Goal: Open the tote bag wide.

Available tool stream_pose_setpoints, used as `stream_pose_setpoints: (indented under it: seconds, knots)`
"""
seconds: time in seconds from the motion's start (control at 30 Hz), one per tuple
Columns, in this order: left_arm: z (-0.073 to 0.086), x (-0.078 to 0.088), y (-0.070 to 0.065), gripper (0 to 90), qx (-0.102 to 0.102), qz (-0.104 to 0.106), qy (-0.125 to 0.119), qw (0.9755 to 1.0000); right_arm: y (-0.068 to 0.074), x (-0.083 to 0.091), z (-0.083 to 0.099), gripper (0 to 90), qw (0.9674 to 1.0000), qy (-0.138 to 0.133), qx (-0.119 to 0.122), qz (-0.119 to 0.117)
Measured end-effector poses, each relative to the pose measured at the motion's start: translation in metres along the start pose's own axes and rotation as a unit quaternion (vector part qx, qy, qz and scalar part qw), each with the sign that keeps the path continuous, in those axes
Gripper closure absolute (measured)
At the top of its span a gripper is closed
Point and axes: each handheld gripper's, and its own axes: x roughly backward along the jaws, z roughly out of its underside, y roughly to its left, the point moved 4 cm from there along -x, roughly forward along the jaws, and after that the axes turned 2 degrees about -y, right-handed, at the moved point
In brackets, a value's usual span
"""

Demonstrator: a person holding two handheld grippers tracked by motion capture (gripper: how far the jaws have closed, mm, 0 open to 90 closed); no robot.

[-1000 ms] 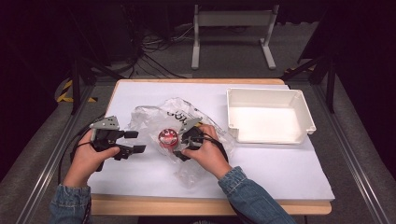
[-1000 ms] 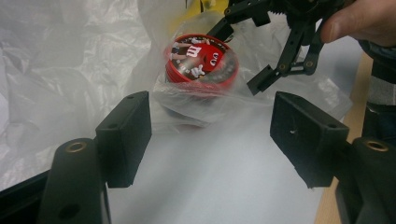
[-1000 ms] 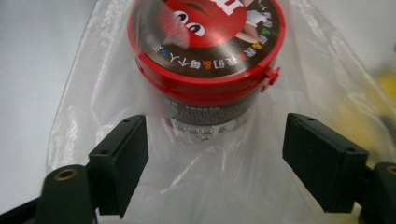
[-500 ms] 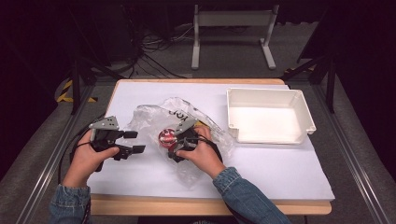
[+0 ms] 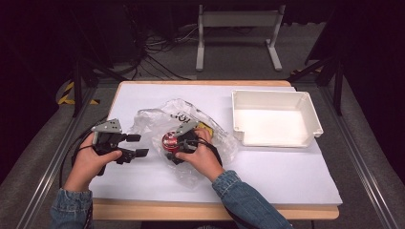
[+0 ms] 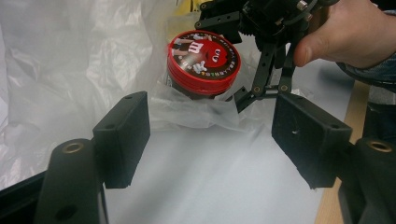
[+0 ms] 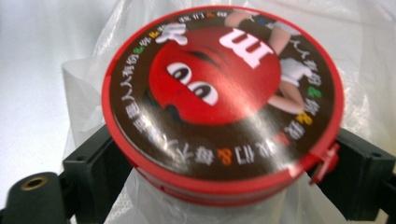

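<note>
In the high view the red-lidded candy tub (image 5: 169,141) sits left of centre, standing upright on the clear plastic bag (image 5: 191,125) that lies crumpled on the counter (image 5: 267,167). The right tool (image 5: 175,145) is at the tub itself: in the right gripper view its two jaws sit one at each side of the tub's body, below the lid, with bag film caught around it, so it appears to be pinching the tub (image 7: 223,98) through the plastic. The left tool (image 5: 135,145) hovers spread wide and empty, left of the tub in the frame, its jaws pointing toward it. From the left gripper view the tub (image 6: 204,62) lies straight ahead, upper centre, beyond the gap between the jaws. The white bin (image 5: 274,119) waits at the right, well apart.
</note>
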Motion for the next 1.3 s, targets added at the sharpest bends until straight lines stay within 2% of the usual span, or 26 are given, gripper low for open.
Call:
stream_pose_setpoints:
  seconds: [0.23,0.43,0.5,0.83,1.03,1.3]
  knots:
    - [0.000,0.000,0.000,29.0,0.002,0.000,0.000,1.0000,0.001,0.000,-0.005,13.7,0.9996,-0.027,-0.009,0.005]
    - [0.001,0.000,0.001,28.9,0.002,0.000,0.001,1.0000,0.000,0.003,-0.006,19.7,0.9991,-0.041,-0.011,0.006]
    - [0.001,0.000,0.001,28.9,0.002,0.000,0.001,1.0000,0.001,0.003,-0.006,23.1,0.9991,-0.042,-0.010,0.003]
    - [0.002,0.000,0.002,28.9,0.003,-0.001,0.000,1.0000,0.004,0.008,-0.011,24.7,0.9989,-0.043,0.008,0.015]
    - [0.002,0.001,0.002,28.9,0.006,-0.001,0.000,1.0000,0.006,0.011,-0.013,24.8,0.9988,-0.045,0.013,0.014]
    - [0.003,0.000,0.004,28.8,0.007,-0.001,0.000,1.0000,0.009,0.024,-0.026,24.8,0.9983,-0.051,0.024,0.017]
